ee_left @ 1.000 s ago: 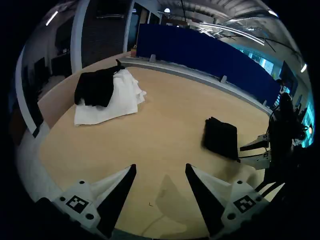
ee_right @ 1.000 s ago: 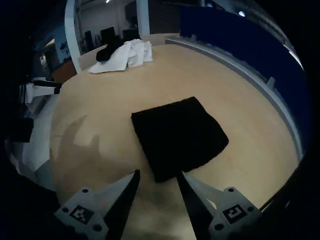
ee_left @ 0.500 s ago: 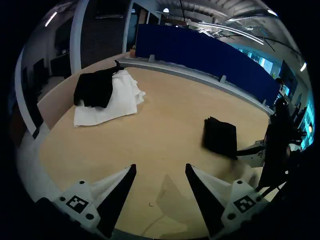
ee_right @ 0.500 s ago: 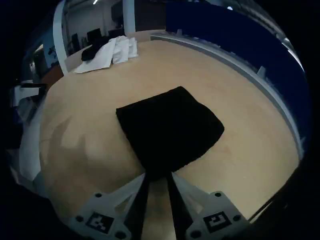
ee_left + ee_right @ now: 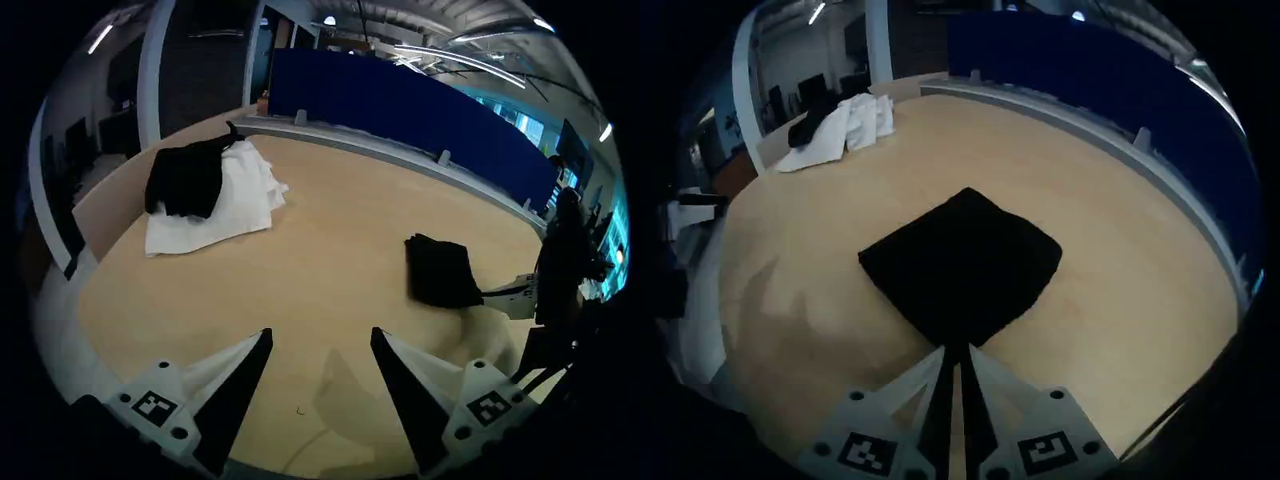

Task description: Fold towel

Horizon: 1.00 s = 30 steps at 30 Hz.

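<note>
- Risk, we judge: the right gripper point(image 5: 958, 354), clenched on the near corner of the black towel point(image 5: 960, 260), could drag its layers apart if pulled
- One black towel, folded, flat on the table point(image 5: 1120, 264)
- One left gripper point(image 5: 320, 331), fingers spread, empty
- Far edge: one white cloth point(image 5: 232, 200), one black cloth point(image 5: 188, 176) atop it
</note>
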Available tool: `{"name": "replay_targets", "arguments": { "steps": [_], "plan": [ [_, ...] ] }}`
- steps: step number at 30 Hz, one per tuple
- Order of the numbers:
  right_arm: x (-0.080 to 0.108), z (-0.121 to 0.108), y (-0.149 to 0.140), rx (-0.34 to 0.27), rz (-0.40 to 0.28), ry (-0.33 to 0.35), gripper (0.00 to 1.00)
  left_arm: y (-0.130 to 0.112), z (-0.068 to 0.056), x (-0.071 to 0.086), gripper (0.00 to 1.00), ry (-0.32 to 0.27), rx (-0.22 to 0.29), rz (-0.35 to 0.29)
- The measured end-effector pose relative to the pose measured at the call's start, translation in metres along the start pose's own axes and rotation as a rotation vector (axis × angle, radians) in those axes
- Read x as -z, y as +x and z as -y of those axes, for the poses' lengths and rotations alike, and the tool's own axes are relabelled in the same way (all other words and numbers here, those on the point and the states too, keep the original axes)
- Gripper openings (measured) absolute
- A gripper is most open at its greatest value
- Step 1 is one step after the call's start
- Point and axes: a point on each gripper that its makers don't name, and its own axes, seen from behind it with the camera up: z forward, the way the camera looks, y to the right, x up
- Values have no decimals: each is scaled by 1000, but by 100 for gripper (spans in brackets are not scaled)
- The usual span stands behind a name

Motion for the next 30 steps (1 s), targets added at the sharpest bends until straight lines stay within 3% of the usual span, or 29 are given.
{"name": "replay_targets", "arguments": {
  "steps": [9, 20, 23, 30],
  "plan": [
    [37, -13, 59, 28, -95, -4, 6, 12, -7, 2, 91, -21, -15, -14],
    [104, -44, 141, 29, -240, -37, 5, 37, -22, 6, 91, -57, -39, -49],
    [120, -57, 150, 33, -261, -60, 5, 41, -26, 7, 91, -68, -46, -54],
    [125, -70, 134, 27, -244, -86, 5, 44, -32, 6, 91, -78, -65, -52]
  ]
}}
